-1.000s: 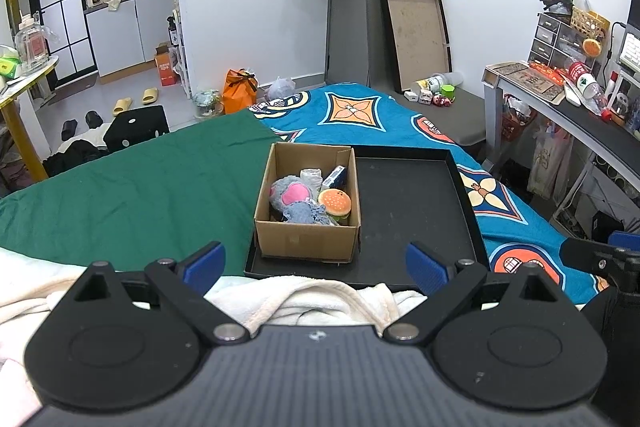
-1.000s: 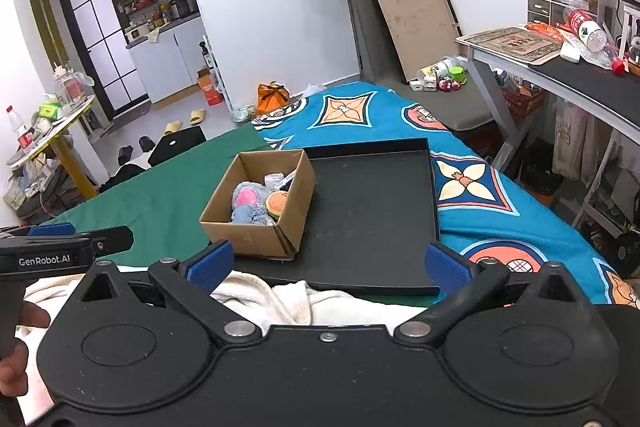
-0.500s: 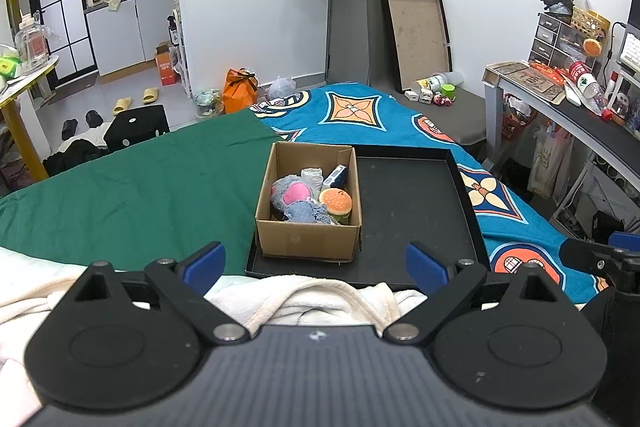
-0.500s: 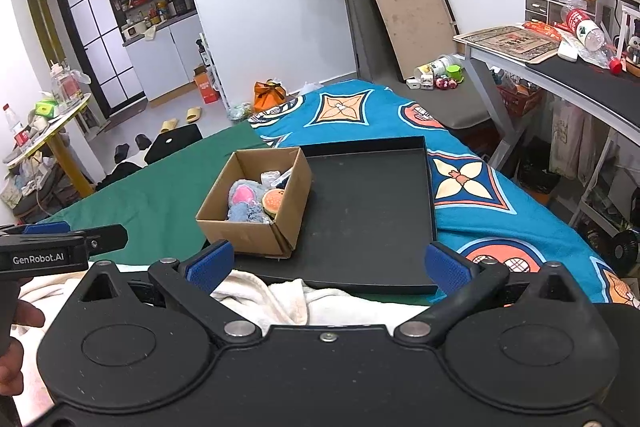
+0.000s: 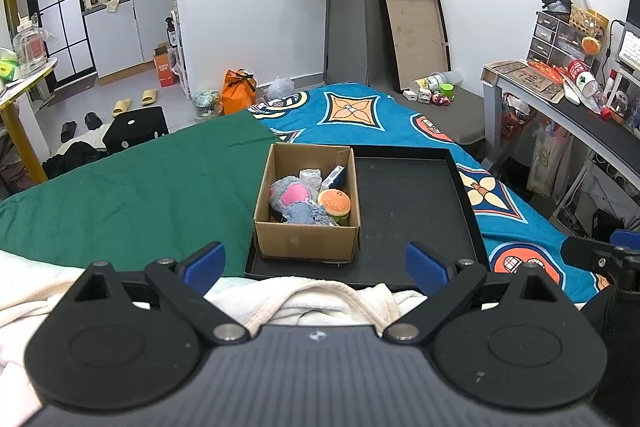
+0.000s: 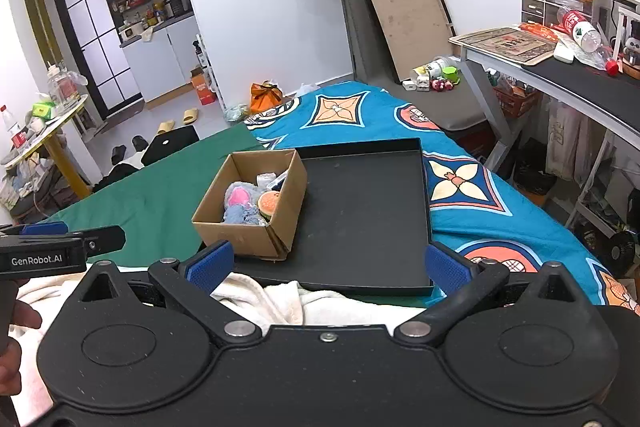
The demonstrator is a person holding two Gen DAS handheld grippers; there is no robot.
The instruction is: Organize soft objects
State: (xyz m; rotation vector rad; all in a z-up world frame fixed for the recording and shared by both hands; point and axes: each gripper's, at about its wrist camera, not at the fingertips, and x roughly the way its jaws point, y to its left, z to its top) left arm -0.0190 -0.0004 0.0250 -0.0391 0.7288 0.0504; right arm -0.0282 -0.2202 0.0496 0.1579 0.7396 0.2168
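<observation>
A cardboard box (image 5: 306, 239) (image 6: 248, 237) stands on the left part of a black tray (image 5: 416, 203) (image 6: 368, 211) on the bed. In the box lie a grey-and-pink plush (image 5: 288, 193) (image 6: 240, 197), a burger toy (image 5: 334, 203) (image 6: 268, 203), a blue cloth (image 5: 306, 215) and a small blue carton (image 5: 334, 177). My left gripper (image 5: 314, 263) is open and empty, held back from the box over a cream towel (image 5: 316, 301). My right gripper (image 6: 326, 261) is open and empty, near the tray's front edge.
The bed has a green sheet (image 5: 132, 195) on the left and a blue patterned cover (image 5: 360, 111) on the right. A desk (image 6: 560, 75) with clutter stands at the right. A flat box lid (image 5: 416, 35) leans on the far wall.
The right gripper has drifted slightly, so the box and tray sit a little lower and further left in its view. The left gripper has hardly moved.
</observation>
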